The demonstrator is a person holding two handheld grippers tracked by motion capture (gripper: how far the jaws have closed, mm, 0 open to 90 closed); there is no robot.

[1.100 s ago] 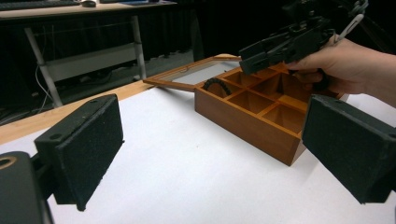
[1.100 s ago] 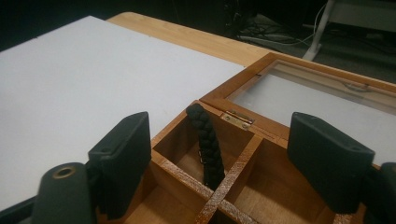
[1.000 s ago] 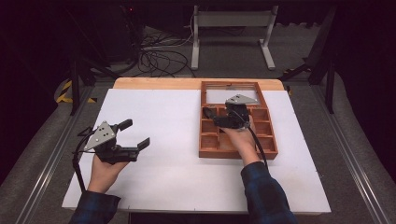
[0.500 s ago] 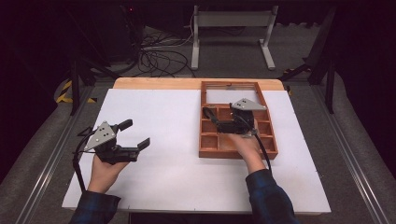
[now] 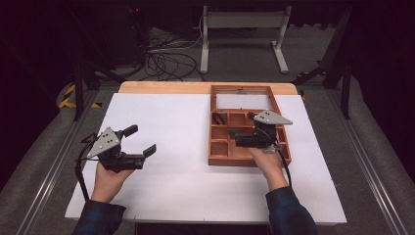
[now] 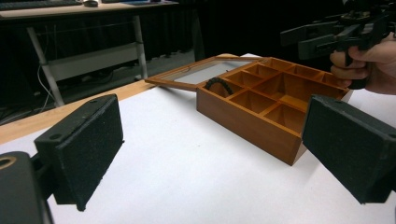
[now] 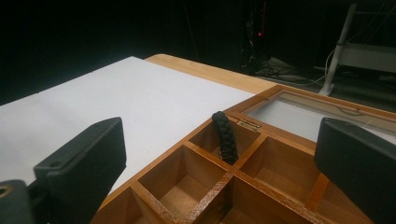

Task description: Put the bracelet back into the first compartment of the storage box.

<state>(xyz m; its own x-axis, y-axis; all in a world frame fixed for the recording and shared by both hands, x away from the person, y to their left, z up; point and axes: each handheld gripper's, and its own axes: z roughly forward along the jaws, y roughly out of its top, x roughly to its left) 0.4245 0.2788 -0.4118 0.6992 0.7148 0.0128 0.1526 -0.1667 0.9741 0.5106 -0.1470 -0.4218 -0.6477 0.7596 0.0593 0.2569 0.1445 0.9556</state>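
So in the high view there's a white tabletop (image 5: 186, 147) with a wooden compartment box (image 5: 230, 159) sitting right of centre, its glass-panelled lid (image 5: 242, 100) folded open flat toward the top of the frame. The left gripper (image 5: 139, 139) is down in the lower left of the frame, held in the person's left hand (image 5: 110, 178) over bare white table, well apart from the box, and its jaws are spread wide with nothing between them; you can see that even better in the left gripper view, where both black pads sit at the far edges of the picture with the box between them in the distance. The right gripper (image 5: 234, 138) is over the box, right of centre, held by the right hand (image 5: 264, 159) with the grey plate on top, jaws pointing toward the left side of the frame. In the right gripper view its jaws are also wide apart and not pinching anything, just hanging above the compartments. The one thing inside the box is a black braided bracelet (image 7: 226, 135), propped up on edge in the top left compartment next to the lid hinge; in the high view it's a small dark shape (image 5: 219, 117) in that corner cell. The other cells I can see look like bare wood.
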